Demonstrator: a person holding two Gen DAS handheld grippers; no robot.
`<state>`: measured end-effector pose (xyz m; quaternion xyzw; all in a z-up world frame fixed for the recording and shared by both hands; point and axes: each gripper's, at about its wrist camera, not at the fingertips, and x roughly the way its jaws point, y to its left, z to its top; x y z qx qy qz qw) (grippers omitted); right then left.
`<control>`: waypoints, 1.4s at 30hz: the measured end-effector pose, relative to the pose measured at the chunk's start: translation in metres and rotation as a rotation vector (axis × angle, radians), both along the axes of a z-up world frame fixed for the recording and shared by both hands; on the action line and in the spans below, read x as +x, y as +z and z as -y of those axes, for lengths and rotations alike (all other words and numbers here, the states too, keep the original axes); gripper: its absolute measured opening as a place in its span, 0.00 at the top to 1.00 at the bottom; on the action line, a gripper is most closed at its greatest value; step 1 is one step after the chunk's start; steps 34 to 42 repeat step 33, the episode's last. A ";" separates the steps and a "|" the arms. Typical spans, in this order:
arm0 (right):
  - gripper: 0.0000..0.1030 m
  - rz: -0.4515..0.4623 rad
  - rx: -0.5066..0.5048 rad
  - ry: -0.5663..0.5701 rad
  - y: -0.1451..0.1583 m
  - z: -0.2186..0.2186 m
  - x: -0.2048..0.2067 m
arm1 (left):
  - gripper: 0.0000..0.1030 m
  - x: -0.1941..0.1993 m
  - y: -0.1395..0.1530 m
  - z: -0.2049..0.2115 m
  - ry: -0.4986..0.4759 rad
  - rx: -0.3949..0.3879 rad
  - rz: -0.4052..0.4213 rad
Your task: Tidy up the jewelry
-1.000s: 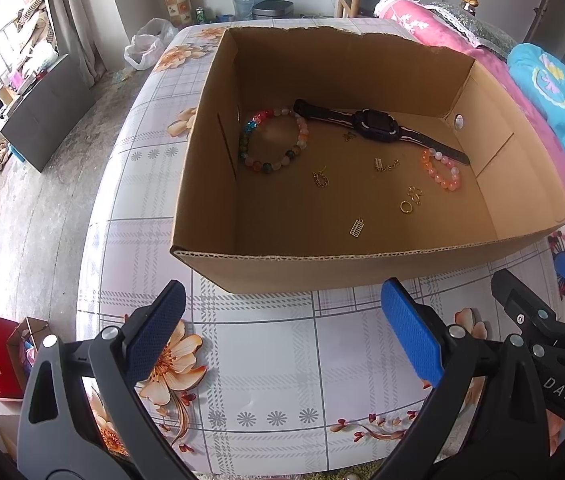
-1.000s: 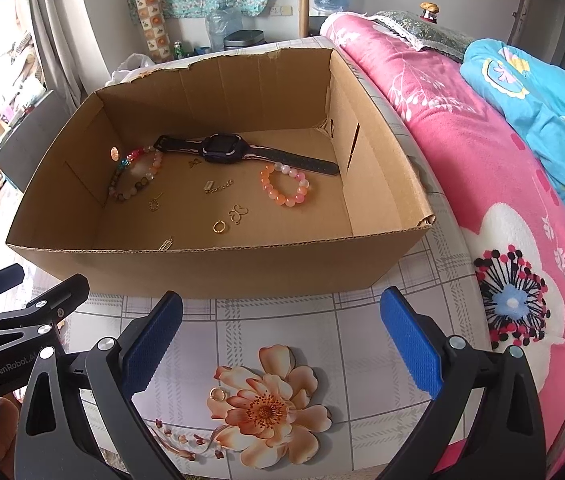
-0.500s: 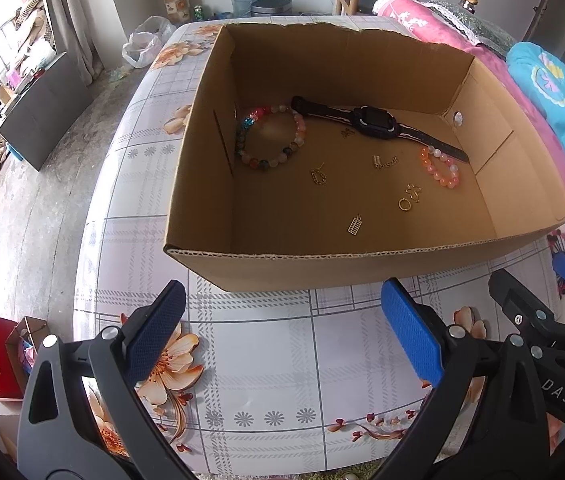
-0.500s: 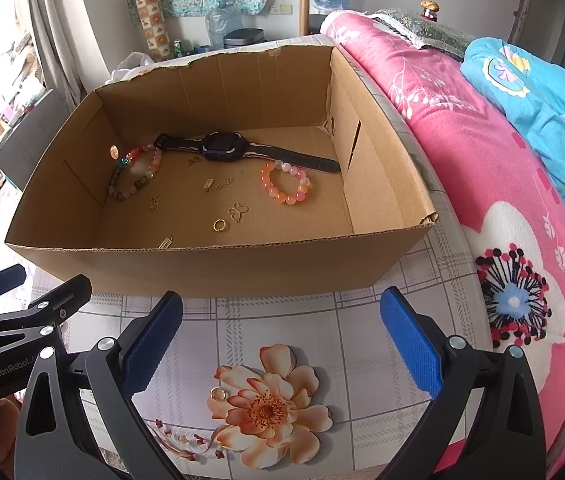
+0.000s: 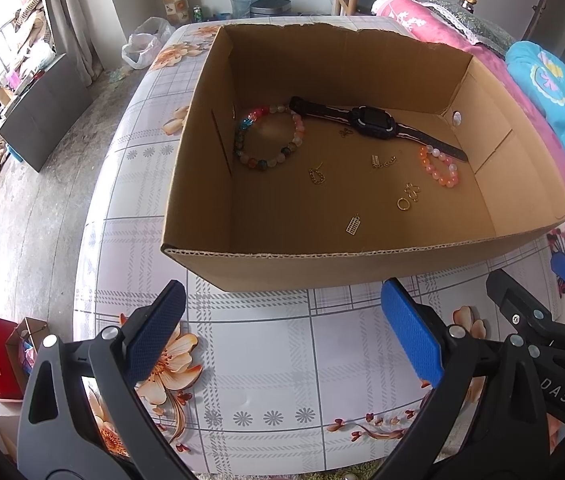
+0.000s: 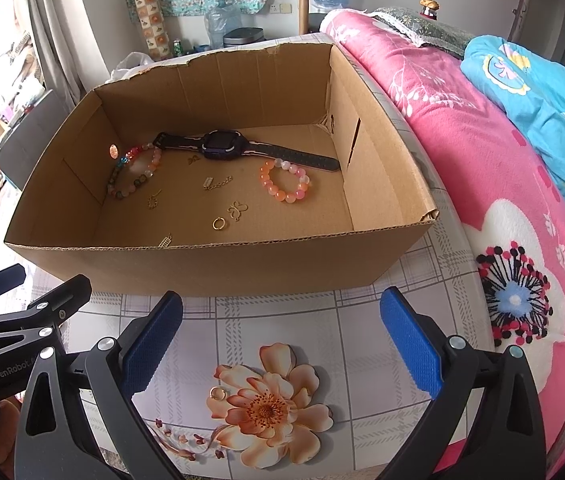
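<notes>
We hold the left gripper (image 5: 282, 336) and the right gripper (image 6: 281, 334) over the floral tablecloth (image 5: 266, 360), jaws spread wide, gripping nothing. Ahead of both stands the cardboard box (image 5: 322, 266) — its near wall lies between the claws and the jewelry: a watch (image 5: 370, 122), a multicolour bead bracelet (image 5: 268, 140), an orange bead bracelet (image 6: 285, 183), a gold ring (image 6: 219, 223) and small gold charms. A pink quilt (image 6: 462, 140) lies right of the right gripper.

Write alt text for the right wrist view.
An open cardboard box on a floral tablecloth holds a dark watch, two beaded bracelets and small gold pieces. The open right gripper hovers before it, empty; a gold ring lies on the cloth between its fingers.
</notes>
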<state>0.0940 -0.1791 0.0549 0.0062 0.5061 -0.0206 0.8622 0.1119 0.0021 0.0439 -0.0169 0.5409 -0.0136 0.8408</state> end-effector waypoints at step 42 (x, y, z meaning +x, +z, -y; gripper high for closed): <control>0.06 -0.006 0.000 0.002 -0.004 -0.001 0.003 | 0.08 0.004 -0.004 -0.003 0.000 -0.004 -0.015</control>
